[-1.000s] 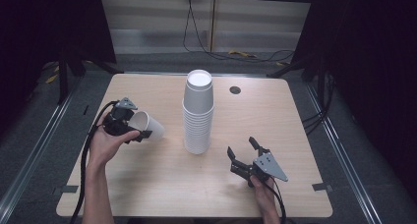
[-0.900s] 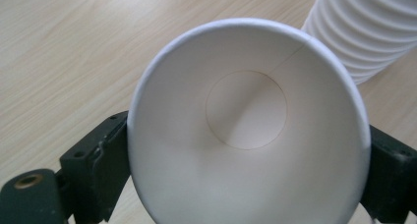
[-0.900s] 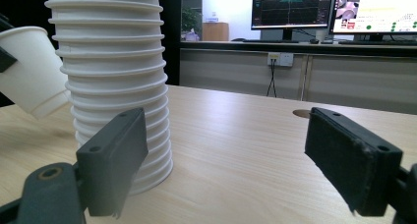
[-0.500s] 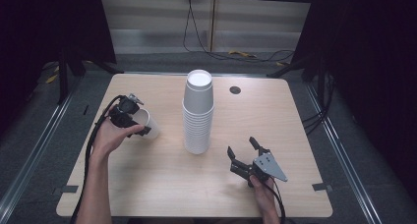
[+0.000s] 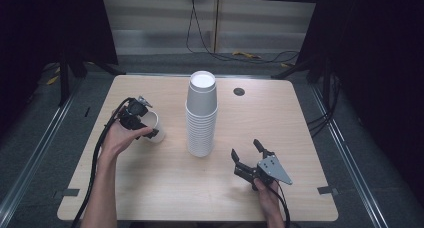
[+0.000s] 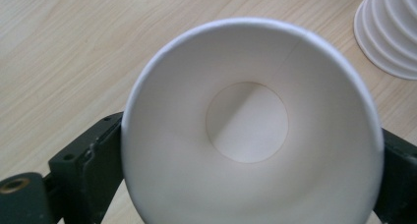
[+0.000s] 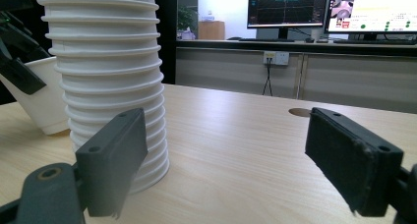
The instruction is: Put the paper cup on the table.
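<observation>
While the tall stack of white paper cups (image 5: 201,115) stands upside down at the centre of the desk (image 5: 165,193), the left tool (image 5: 143,126) sits at its 9 o'clock, clamped on a single white cup (image 6: 251,126) whose open mouth faces the tool's camera and whose base touches the desk. The right tool (image 5: 248,156), at the stack's 5 o'clock, rests low with jaws spread wide, holding nothing.
</observation>
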### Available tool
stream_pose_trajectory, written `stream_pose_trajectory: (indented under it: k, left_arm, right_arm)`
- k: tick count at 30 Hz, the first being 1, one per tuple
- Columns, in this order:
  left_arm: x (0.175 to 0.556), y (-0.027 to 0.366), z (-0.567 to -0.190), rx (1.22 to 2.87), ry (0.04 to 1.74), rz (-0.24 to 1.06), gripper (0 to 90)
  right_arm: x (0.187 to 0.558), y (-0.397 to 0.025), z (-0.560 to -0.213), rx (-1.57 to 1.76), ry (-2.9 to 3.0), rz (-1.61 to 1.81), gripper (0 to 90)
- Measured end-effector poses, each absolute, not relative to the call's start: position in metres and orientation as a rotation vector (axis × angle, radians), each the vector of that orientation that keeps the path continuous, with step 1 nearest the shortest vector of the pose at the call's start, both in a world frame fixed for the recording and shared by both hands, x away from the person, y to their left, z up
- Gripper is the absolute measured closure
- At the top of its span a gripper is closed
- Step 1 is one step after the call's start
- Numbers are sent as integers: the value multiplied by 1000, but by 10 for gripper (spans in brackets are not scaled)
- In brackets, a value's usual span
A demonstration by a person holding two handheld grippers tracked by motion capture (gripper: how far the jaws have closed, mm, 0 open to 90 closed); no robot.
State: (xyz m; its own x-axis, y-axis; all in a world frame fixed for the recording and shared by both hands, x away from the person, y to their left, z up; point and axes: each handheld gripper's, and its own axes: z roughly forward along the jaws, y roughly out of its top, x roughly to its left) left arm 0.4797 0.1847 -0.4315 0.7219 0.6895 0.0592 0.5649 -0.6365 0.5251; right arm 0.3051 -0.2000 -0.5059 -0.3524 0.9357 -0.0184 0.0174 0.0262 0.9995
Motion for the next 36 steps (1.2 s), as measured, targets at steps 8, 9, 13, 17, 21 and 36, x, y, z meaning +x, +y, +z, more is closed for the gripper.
stream_pose_trajectory:
  k: [8, 9, 13, 17, 21, 36]
  left_arm:
    - [480, 179, -441, 2359, 965, 361, 49]
    - [482, 179, -443, 2353, 966, 349, 46]
    - [481, 180, -450, 2310, 986, 363, 48]
    - [479, 183, -453, 2273, 993, 331, 48]
    - [476, 183, -463, 2260, 994, 353, 117]
    - [462, 193, -483, 2192, 966, 385, 156]
  right_arm:
    - [306, -199, -506, 1021, 1507, 1442, 160]
    - [306, -199, -506, 1023, 1510, 1442, 160]
    - [307, -199, -505, 1021, 1512, 1439, 161]
    - [307, -200, -505, 1018, 1521, 1439, 162]
    - [307, -200, -505, 1022, 1519, 1439, 162]
    - [307, -200, -505, 1017, 1525, 1449, 191]
